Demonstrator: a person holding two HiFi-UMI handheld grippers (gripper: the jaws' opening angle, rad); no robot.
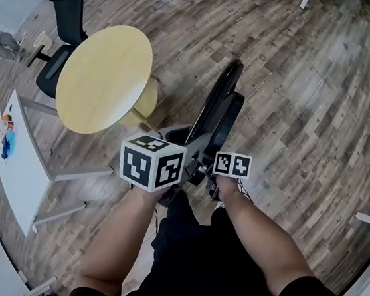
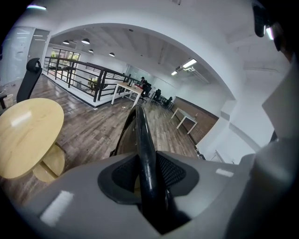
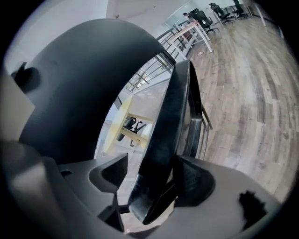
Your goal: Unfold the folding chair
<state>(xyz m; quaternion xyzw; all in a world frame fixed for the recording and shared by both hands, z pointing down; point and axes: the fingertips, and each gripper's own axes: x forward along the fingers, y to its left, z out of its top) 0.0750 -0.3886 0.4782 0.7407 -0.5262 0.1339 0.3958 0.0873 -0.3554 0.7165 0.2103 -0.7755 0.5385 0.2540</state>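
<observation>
While left fingers (image 2: pixel 119 179) clamp folding chair (image 1: pixel 214 114), right fingers (image 3: pixel 198 184) loosely straddle it.

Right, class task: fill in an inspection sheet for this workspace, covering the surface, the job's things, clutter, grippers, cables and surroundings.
Surface: wood-plank floor; the chair stands on it.
Job's things: black folding chair, upright, folded flat, not yet opened.
Clutter: small coloured items on the white table, too small to name.
Grippers: left gripper shut on the folding chair's black frame tube; right gripper open, the chair's panel edge between its jaws.
Cables: nothing seen.
Surroundings: round yellow table beside the chair, black office chair behind it, black railing and desks farther off.
</observation>
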